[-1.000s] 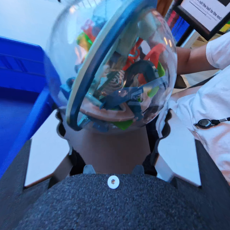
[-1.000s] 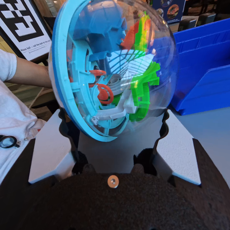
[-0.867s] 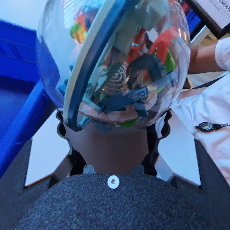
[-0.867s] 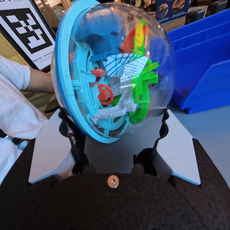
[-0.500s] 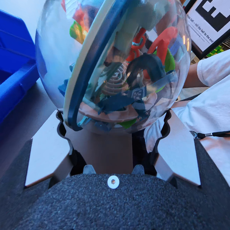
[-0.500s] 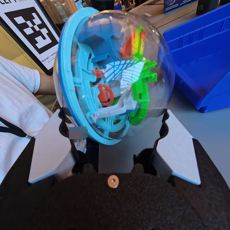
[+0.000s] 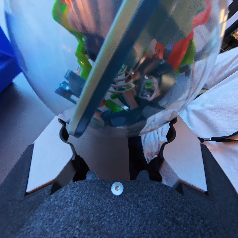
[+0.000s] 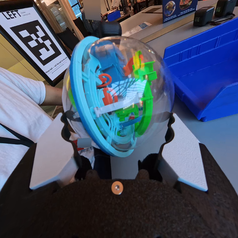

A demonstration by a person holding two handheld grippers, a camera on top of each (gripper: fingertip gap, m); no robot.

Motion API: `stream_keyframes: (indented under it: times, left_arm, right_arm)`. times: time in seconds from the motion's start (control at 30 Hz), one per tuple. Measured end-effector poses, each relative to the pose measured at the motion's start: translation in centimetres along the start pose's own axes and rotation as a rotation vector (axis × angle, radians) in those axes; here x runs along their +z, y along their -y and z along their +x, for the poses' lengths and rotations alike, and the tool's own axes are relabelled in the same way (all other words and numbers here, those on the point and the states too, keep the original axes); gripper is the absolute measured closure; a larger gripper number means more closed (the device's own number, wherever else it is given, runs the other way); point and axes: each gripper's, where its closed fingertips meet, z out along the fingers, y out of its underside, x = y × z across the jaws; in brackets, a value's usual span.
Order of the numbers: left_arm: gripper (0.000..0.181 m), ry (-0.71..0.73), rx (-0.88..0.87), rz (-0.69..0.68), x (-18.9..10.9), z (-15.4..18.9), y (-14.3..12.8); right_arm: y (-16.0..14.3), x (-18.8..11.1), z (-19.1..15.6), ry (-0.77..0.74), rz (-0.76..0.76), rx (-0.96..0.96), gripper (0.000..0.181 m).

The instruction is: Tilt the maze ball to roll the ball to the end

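One maze ball [image 8: 115, 97], a clear globe with a light-blue ring around its middle and green, orange and blue tracks inside; held up off the grey counter [image 8: 206, 135] between two hand-held grippers.

Right hand-held gripper [image 8: 117, 123]: jaws spread wide, both fingertips pressed against the lower flanks of the globe, so it is clamped on the maze ball.

Left hand-held gripper [image 7: 117, 130]: jaws equally wide, the globe [image 7: 115, 64] filling the gap at the tips. View is blurred and very close; contact looks likely on both sides but the grip is not certain. The small rolling ball inside cannot be picked out in either view.

One blue plastic bin [image 8: 208, 72] on the counter to the right of the globe. One framed sign [image 8: 32, 42] with a black-and-white square marker, leaning behind at left. One person in a white shirt [image 8: 19, 103], bare forearm reaching behind the globe. Beyond: further counters, two small dark boxes [image 8: 203, 16], one blue poster [image 8: 179, 9].
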Motion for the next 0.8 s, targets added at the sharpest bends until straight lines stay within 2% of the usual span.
stream_keyframes:
  times: [0.1, 0.17, 0.3, 0.47, 0.57, 0.63, 0.7, 0.8]
  left_arm:
    - [0.029, -0.022, -0.017, -0.081, 1.4, 0.5, -1.7]
    - [0.036, -0.049, -0.022, -0.102, 2.1, 0.8, -2.4]
    - [0.037, -0.043, -0.037, -0.138, 2.8, 0.3, -3.2]
    - [0.032, -0.027, -0.007, -0.194, 2.0, 0.0, -4.1]
    - [0.026, 0.083, 0.034, -0.267, -0.4, -1.8, -4.9]
    - [0.022, 0.137, 0.047, -0.251, -2.8, -2.6, -3.8]
    - [0.023, 0.135, 0.081, -0.16, -4.5, -2.0, -1.1]
    - [0.023, 0.142, 0.157, -0.078, -4.9, -1.0, 2.1]
  right_arm:
    - [0.1, -0.1, -0.4, -0.003, 0.018, 0.008, 0.033]
    - [-0.1, -0.4, -0.5, -0.003, 0.014, 0.034, 0.033]
    - [-0.7, -0.8, 0.2, -0.02, 0.015, 0.072, 0.036]
    - [0.4, -1.3, 1.5, -0.024, 0.084, 0.129, 0.048]
    - [1.1, -1.2, 1.9, -0.018, 0.076, 0.124, 0.053]
    - [1.8, -1.1, 2.1, -0.021, 0.073, 0.114, 0.06]
    - [2.3, -0.8, 2.5, -0.024, 0.06, 0.104, 0.066]
    - [2.7, 0.2, 2.8, -0.033, 0.034, 0.079, 0.065]
